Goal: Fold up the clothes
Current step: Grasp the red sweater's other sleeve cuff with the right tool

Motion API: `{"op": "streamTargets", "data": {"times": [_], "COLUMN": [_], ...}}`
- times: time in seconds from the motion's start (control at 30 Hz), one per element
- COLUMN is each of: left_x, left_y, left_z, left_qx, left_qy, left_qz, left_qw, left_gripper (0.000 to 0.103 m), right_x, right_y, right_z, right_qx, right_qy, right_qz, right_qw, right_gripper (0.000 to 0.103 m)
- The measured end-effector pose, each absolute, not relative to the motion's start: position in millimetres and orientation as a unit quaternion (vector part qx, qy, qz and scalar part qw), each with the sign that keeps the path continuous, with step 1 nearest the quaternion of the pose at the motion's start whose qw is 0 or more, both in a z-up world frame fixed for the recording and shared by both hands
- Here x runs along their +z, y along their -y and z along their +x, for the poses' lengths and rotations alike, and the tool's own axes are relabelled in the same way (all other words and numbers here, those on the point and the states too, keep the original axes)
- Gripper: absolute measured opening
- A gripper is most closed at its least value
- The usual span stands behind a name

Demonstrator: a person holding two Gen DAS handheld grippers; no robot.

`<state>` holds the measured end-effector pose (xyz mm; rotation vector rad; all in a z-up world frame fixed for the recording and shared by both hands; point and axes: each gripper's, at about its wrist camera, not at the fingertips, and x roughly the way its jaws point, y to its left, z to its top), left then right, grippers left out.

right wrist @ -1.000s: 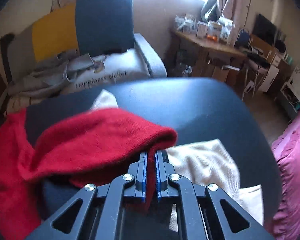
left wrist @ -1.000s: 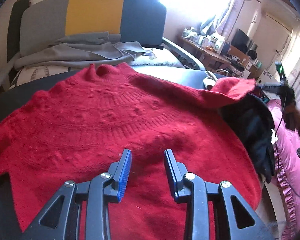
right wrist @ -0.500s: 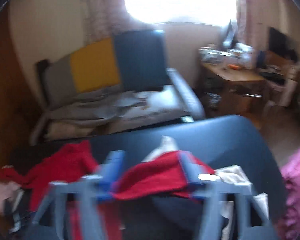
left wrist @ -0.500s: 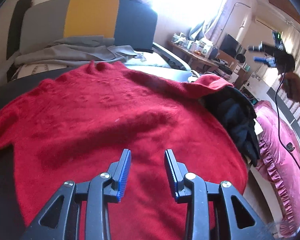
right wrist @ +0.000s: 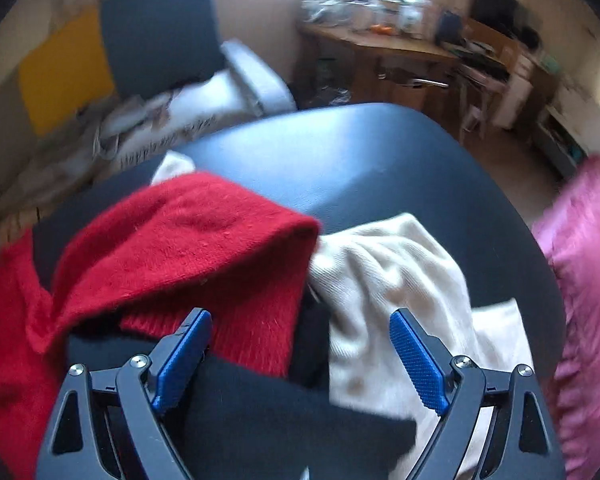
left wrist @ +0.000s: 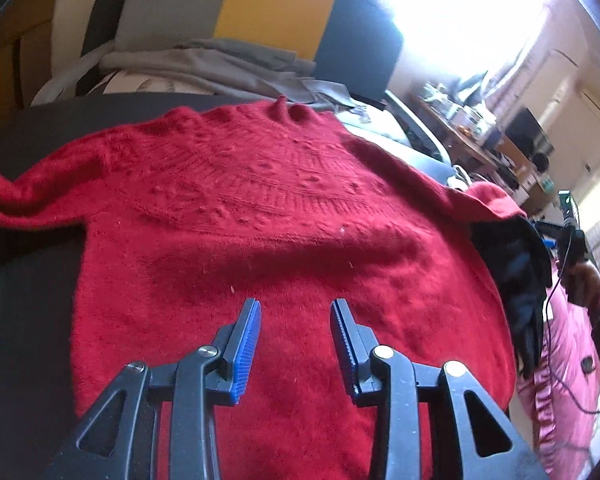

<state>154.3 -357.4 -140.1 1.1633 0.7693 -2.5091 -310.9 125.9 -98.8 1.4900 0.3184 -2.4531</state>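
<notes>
A red knit sweater [left wrist: 260,220] lies spread flat on the dark table [left wrist: 28,312], collar at the far side. My left gripper [left wrist: 296,312] is open and empty just above the sweater's lower body. The sweater's right sleeve [right wrist: 196,240] lies folded over a black garment [right wrist: 260,408] and next to a cream garment [right wrist: 396,280]. My right gripper [right wrist: 300,320] is open wide and empty, hovering above the sleeve end and the black garment. The right gripper also shows in the left wrist view [left wrist: 556,236], held by a hand at the far right.
A sofa [left wrist: 260,24] with grey, yellow and dark cushions and a grey blanket stands behind the table. A cluttered wooden desk [right wrist: 400,44] is at the back right. A pink ruffled cover [right wrist: 580,260] lies right of the table. The black garment [left wrist: 516,280] hangs over the table's right edge.
My right gripper let go of the red sleeve and opened wide; the sleeve now rests on the pile. It rose, then came back down. The left gripper stayed open over the sweater.
</notes>
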Motion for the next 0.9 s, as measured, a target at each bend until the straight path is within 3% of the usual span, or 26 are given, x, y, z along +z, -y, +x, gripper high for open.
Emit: {"op": "streamTargets", "data": {"times": [0.03, 0.1, 0.27, 0.37, 0.4, 0.43, 0.7, 0.9], "left_x": [-141.1, -143.3, -149.3, -150.6, -150.3, -149.7, -145.0, -139.5], "left_y": [357.0, 355.2, 343.6, 338.0, 335.9, 334.2, 319.8, 309.6], "left_z": [151.2, 145.0, 130.6, 123.2, 121.7, 120.6, 117.0, 115.5], "left_qx": [-0.864, -0.861, -0.858, -0.859, -0.86, -0.861, -0.87, -0.878], "left_qy": [-0.269, -0.275, -0.251, -0.238, -0.237, -0.236, -0.216, -0.211], "left_qz": [0.402, 0.405, 0.428, 0.435, 0.435, 0.434, 0.433, 0.425], "left_qw": [0.138, 0.142, 0.135, 0.128, 0.124, 0.12, 0.095, 0.067], "left_gripper": [0.036, 0.036, 0.036, 0.037, 0.037, 0.037, 0.037, 0.037], "right_x": [-104.6, -105.7, -101.4, -108.3, -108.9, -109.2, -87.8, -45.5], "right_y": [-123.0, -119.4, -115.4, -116.5, -113.4, -109.8, -79.2, -59.6], "right_z": [-319.4, -326.9, -341.0, -345.3, -343.2, -340.6, -317.2, -291.4], "right_qx": [-0.838, -0.842, -0.835, -0.824, -0.826, -0.829, -0.848, -0.854], "right_qy": [-0.114, -0.114, -0.045, 0.001, -0.01, -0.026, -0.142, -0.181], "right_qz": [0.519, 0.512, 0.521, 0.531, 0.528, 0.524, 0.481, 0.449], "right_qw": [0.123, 0.13, 0.171, 0.196, 0.195, 0.193, 0.17, 0.192], "right_gripper": [0.102, 0.101, 0.082, 0.042, 0.025, 0.017, 0.015, 0.014]}}
